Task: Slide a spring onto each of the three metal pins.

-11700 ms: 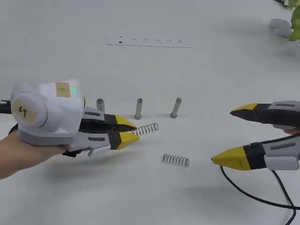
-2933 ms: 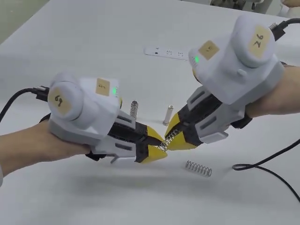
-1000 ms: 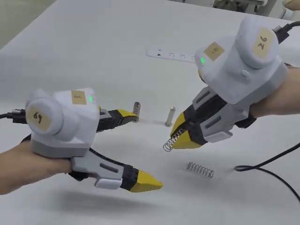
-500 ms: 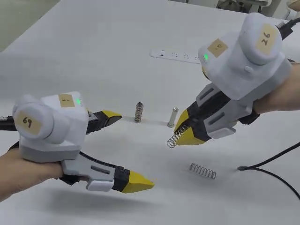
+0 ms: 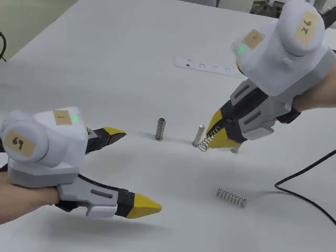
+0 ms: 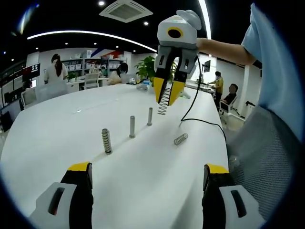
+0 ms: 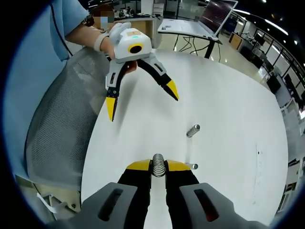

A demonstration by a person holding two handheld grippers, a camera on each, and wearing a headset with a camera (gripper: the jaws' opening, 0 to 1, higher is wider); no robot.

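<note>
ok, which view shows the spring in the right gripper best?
Left gripper view: the spring hangs side-on from the right gripper, with most of its length visible. Head view shows its lower part beside a pin. Right gripper view shows it end-on, a ring between the tips.

spring (image 5: pixel 231 197): shiny wire | pin (image 5: pixel 198 135): smooth dull metal | table (image 5: pixel 131 63): matt white

Round tan left sticker (image 5: pixel 17 143) on the rear cap of the left hand-held gripper (image 5: pixel 135 169): handwritten "69".
Round tan right sticker (image 5: pixel 308 21) on the right hand-held gripper (image 5: pixel 214 138): handwritten "26".
Left square label (image 5: pixel 62 117) and right square label (image 5: pixel 253 38) on the housings: markings illegible.
</note>
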